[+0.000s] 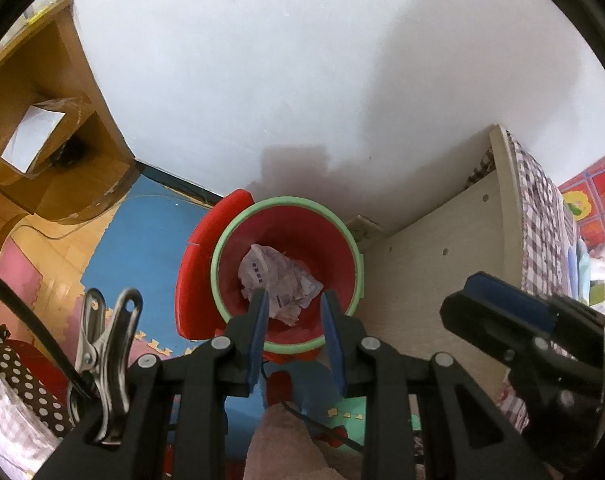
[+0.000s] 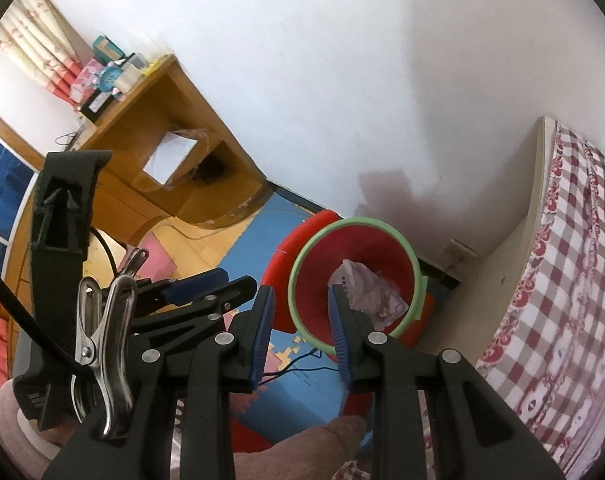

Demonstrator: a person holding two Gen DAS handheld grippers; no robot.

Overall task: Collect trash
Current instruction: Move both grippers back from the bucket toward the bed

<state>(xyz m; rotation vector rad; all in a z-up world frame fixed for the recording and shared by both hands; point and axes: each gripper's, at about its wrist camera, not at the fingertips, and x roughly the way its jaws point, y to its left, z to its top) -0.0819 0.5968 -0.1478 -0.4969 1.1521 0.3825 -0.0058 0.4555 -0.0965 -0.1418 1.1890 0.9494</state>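
1. The crumpled paper [image 1: 280, 280] is seen lying inside the red bin with the green rim [image 1: 218, 248], on its bottom. Nothing else can be made out in the bin.

2. Left gripper [image 1: 294, 304]: the blue pads are set partly apart, with nothing between them; the paper is only seen through the gap, well below. From these tongs the paper lies at about 12 o'clock, almost straight ahead and down.

3. Right gripper [image 2: 300, 300]: its pads are likewise partly spread and empty. In the right wrist view the paper [image 2: 366, 292] lies at about 1 o'clock from the tongs, and the bin's rim [image 2: 302, 264] sits off-centre to the right.

4. The left gripper is judged the one more squarely over the bin's mouth; which is nearer cannot be told.

5. No clear long axis is shown by the wad; it is slightly stretched from 11 to 5 o'clock in the left view.

6. Judgement: this piece of trash is taken as already collected. The bin stands between the wooden desk [image 1: 42, 128] and the bed frame [image 1: 442, 240], near the wall.
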